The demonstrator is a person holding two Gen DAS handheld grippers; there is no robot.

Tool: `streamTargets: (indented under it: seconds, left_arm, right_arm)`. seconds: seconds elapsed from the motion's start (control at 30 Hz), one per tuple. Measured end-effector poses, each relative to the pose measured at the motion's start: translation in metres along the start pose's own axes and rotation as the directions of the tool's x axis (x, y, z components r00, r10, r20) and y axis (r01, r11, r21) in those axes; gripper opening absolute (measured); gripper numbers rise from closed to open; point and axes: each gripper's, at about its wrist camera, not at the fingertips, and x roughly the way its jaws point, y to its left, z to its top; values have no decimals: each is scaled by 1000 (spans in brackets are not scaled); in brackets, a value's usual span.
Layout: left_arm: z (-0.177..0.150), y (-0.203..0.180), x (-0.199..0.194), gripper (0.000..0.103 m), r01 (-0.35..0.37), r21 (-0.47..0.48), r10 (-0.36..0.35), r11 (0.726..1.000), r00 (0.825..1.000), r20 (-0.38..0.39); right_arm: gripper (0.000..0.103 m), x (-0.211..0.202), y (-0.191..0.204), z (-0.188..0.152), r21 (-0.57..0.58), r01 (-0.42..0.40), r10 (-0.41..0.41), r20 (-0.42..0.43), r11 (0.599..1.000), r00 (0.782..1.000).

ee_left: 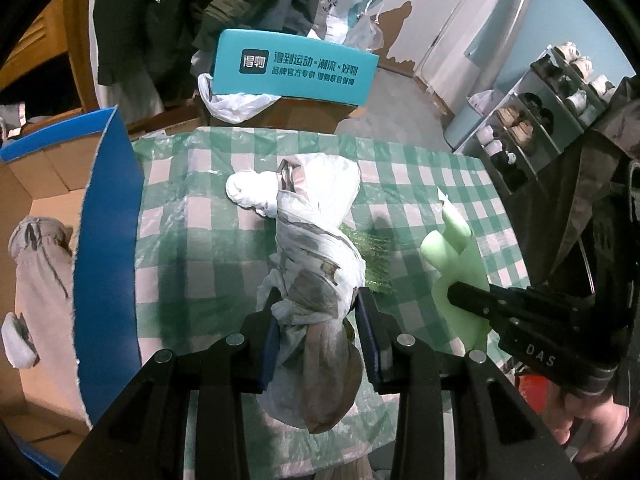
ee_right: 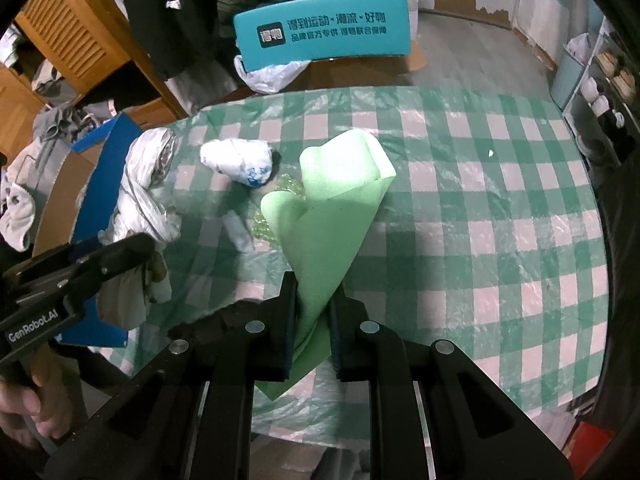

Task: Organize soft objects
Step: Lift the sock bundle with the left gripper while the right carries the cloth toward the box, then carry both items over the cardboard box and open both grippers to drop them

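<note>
left gripper [ee_left: 316,320]: you're clamping the twisted white bag [ee_left: 316,240], clearing the table [ee_right: 500,184].
right gripper [ee_right: 313,316]: pinching the green foam sheet [ee_right: 340,200], ready for sorting.

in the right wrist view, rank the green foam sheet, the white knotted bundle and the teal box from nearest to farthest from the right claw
1. Green foam sheet: pinched in the right claw itself.
2. White knotted bundle: up and left on the checked tablecloth.
3. Teal box: beyond the table's far edge.
</note>
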Motion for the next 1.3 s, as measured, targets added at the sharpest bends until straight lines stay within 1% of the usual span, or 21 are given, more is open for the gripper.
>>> streamTargets:
  seconds: [0.4,0.7,1.03,1.3]
  left_arm:
    - [-10,17,-29,35,-18,-10,18,1000,1000,20]
    - [-16,25,-49,35,-42,-8,42,999,998,54]
    - [-19,37,-63,35,-80,-14,81,997,994,71]
    - [-22,52,-78,35,-91,-38,94,995,991,91]
  right_arm:
    - [14,-15,30,7,-56,-25,26,32,998,999]
    - [14,-22,56,9,-107,-41,45,38,993,998]
    - [14,-28,91,14,-165,-66,74,45,984,996]
    - [14,-30,122,24,-212,-89,101,47,973,994]
